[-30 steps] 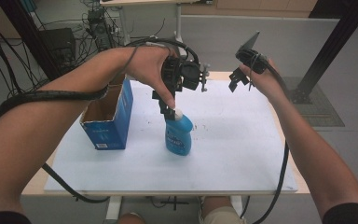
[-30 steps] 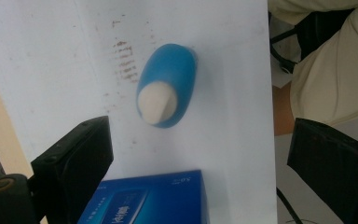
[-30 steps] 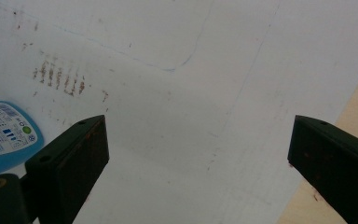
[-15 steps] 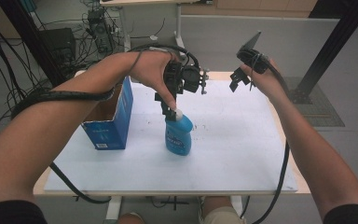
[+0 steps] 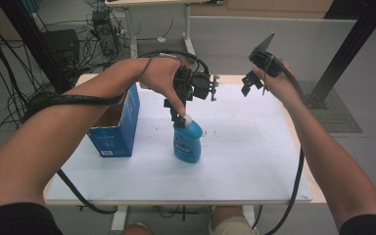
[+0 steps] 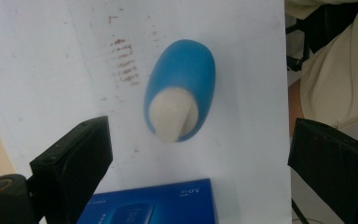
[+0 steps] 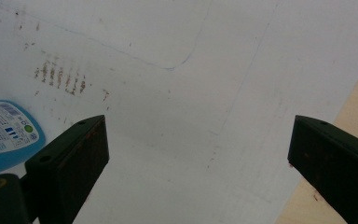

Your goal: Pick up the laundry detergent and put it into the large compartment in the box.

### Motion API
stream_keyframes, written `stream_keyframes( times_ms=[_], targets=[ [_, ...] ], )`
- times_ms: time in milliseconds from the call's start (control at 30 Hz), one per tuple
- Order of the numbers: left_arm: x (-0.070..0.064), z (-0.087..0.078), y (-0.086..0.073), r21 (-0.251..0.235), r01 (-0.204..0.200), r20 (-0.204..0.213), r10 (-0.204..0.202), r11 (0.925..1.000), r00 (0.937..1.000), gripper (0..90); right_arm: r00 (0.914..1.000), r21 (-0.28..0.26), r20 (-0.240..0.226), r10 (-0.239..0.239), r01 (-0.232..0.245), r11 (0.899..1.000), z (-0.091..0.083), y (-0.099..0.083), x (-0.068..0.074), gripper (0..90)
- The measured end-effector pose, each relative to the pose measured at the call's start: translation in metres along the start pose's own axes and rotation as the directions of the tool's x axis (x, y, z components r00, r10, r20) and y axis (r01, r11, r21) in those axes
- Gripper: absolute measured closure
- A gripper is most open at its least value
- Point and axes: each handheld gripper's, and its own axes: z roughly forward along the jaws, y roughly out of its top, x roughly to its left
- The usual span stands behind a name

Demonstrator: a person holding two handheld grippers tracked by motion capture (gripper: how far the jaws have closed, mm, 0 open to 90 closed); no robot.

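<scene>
Left tongs [image 6: 200, 154]: released, jaws spread directly above bottle cap, position unchanged from earlier.
Blue plastic bottle [image 5: 187, 142], rounded, white cap; cardboard box [image 5: 115, 129] at 9 o'clock; right tongs [image 5: 251, 83] released.

Blue bottle [image 5: 187, 142] — white cap, labelled — stands upright mid-table beside the box.

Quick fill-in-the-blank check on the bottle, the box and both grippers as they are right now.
1. The left gripper hangs above the blue bottle with its jaws ____.
2. The bottle's cap is ____ in colour.
3. The bottle stands ____ on the white table.
4. The blue box has its top ____.

Missing words: open; white; upright; open
</scene>
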Motion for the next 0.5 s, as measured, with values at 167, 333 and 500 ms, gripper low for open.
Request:
stream_keyframes(
  times_ms=[167,333,500],
  targets=[
    [0.004,0.007,-0.002,0.001,0.002,0.014,-0.002,1.0,0.9999,6.3,1.0,0.0,-0.001,0.004,-0.004,1.0,0.0,0.0,0.0,5.3],
    [0.006,0.015,-0.002,-0.003,0.0,0.014,0.0,1.0,0.9999,5.8,1.0,0.0,0.0,0.004,-0.004,1.0,0.0,0.0,-0.001,5.3],
    [0.01,0.028,0.001,0.015,-0.004,0.021,0.004,0.9999,0.9998,5.6,1.0,0.002,0.001,0.007,-0.007,1.0,0.0,-0.001,0.0,5.3]
  ],
)
